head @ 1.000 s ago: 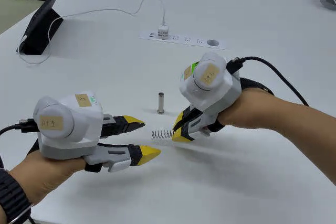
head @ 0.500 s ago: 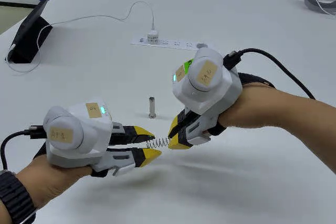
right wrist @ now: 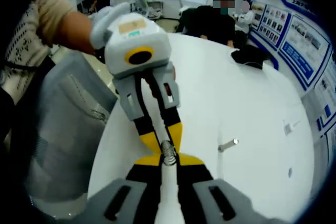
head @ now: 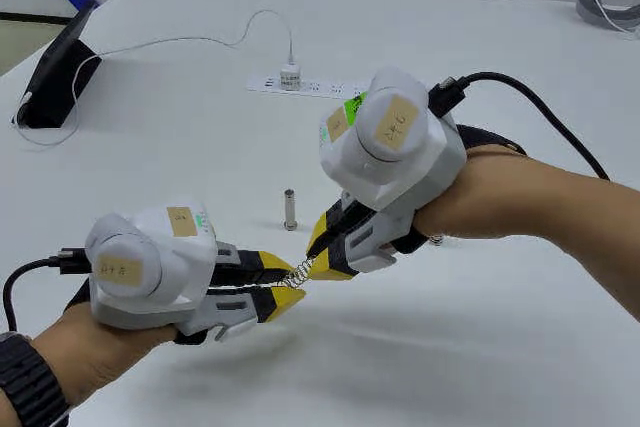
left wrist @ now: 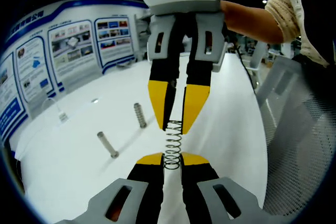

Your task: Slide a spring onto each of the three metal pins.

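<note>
A small steel spring (head: 297, 275) hangs above the table, stretched between my two grippers. My right gripper (head: 318, 265) is shut on its right end, and my left gripper (head: 290, 287) has closed on its left end. In the left gripper view the spring (left wrist: 172, 145) runs from my own yellow tips (left wrist: 172, 160) up to the right gripper (left wrist: 178, 114). In the right gripper view the spring (right wrist: 167, 151) sits at my own tips (right wrist: 168, 160), facing the left gripper (right wrist: 164, 137). A bare metal pin (head: 290, 209) stands upright just beyond. A second pin (left wrist: 139, 115) carries a spring.
A white power strip (head: 300, 85) with a plugged-in adapter lies at the back, its cable trailing to a dark tablet stand (head: 55, 62) at the far left. The right gripper's black cable (head: 530, 117) loops over the forearm. People stand beyond the table (right wrist: 220, 3).
The left gripper moved in toward the right one and its jaws closed from wide open onto the spring's free end. The right gripper lifted the spring slightly. The camera shifted a little.
</note>
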